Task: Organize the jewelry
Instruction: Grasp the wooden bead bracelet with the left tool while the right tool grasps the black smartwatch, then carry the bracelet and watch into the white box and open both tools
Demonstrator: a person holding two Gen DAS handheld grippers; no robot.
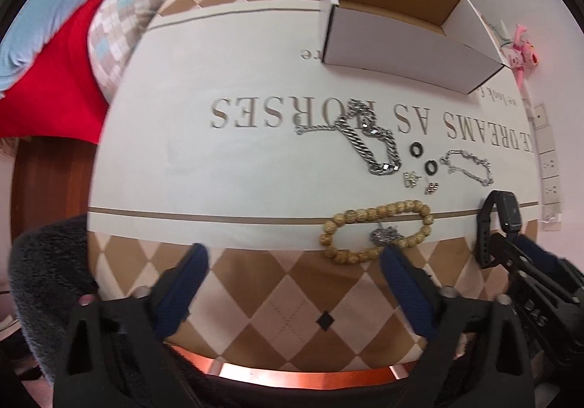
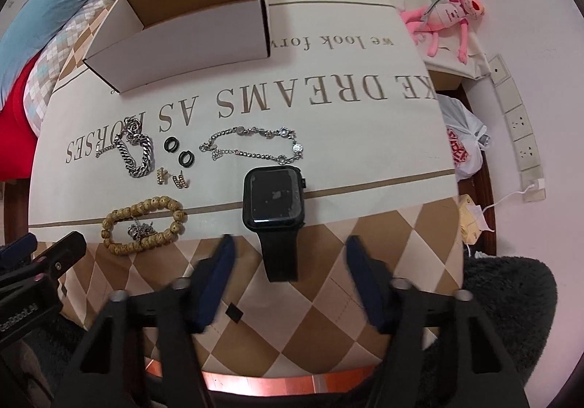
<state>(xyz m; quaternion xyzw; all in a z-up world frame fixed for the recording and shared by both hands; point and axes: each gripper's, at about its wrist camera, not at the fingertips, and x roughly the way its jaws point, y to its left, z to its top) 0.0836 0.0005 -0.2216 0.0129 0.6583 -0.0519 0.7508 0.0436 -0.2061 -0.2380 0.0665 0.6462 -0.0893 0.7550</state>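
Jewelry lies on the printed tablecloth (image 2: 328, 167). A black smartwatch (image 2: 273, 199) lies flat, its strap between the fingers of my open right gripper (image 2: 290, 243). Left of it are a wooden bead bracelet (image 2: 142, 225) with a small silver piece inside, two gold earrings (image 2: 171, 178), two black rings (image 2: 179, 150), a thick silver chain (image 2: 137, 152) and a thin silver bracelet (image 2: 255, 145). An open white box (image 2: 182, 28) stands at the back. My left gripper (image 1: 294, 251) is open and empty, its right finger next to the bead bracelet (image 1: 376, 231). The watch (image 1: 500, 221) and box (image 1: 401, 24) also show there.
A pink plush toy (image 2: 441, 17) lies at the back right near the wall sockets (image 2: 518, 123). A white plastic bag (image 2: 463, 141) sits off the table's right edge. Bedding (image 1: 54, 35) lies to the left. A dark furry cushion (image 2: 511, 298) is near the front edge.
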